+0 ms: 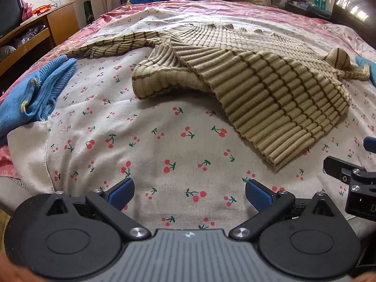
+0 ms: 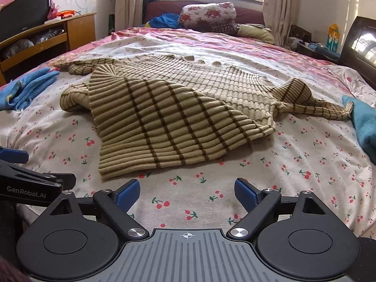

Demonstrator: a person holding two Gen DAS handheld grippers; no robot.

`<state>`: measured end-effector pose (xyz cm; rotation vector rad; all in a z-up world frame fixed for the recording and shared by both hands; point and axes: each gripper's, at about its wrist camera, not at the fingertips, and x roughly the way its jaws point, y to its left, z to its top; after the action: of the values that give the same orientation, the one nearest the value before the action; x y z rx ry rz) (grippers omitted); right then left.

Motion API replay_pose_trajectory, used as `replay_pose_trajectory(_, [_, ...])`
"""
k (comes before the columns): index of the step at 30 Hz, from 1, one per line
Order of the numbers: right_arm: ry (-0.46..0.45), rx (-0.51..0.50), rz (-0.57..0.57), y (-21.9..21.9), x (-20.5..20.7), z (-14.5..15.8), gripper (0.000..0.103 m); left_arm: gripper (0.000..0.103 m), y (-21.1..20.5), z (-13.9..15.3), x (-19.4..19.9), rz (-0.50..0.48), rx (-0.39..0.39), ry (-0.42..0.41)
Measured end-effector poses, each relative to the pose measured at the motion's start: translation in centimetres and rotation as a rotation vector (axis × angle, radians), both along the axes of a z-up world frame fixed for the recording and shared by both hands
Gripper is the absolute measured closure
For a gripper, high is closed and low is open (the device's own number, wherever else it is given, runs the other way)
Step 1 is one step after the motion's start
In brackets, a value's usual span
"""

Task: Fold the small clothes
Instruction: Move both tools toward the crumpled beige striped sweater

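A tan ribbed sweater with dark brown grid lines (image 1: 270, 87) (image 2: 164, 117) lies on the cherry-print sheet (image 1: 164, 145) (image 2: 293, 159). Its near part is folded over the body and both sleeves spread out to the sides. My left gripper (image 1: 189, 193) is open and empty above the sheet, short of the sweater's near hem. My right gripper (image 2: 186, 193) is open and empty, just short of the hem too. The right gripper also shows at the right edge of the left wrist view (image 1: 352, 176). The left one shows at the left edge of the right wrist view (image 2: 23, 178).
A blue knit garment (image 1: 35, 94) (image 2: 25, 87) lies at the left of the bed. A teal cloth (image 2: 364, 122) lies at the right. Folded floral bedding (image 2: 209, 14) sits at the far end. A wooden cabinet (image 2: 47, 37) stands left, a dark headboard (image 2: 362, 40) right.
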<state>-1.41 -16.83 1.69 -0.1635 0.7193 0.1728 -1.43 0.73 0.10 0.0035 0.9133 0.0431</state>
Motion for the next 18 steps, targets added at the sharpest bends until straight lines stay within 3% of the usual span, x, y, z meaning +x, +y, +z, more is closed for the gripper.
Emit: replay_pose_trajectory(18, [0.002, -0.017, 0.043, 0.71, 0.05, -0.27, 0.024, 0.0, 0.03, -1.01, 0.6, 0.009, -0.004, 0.041])
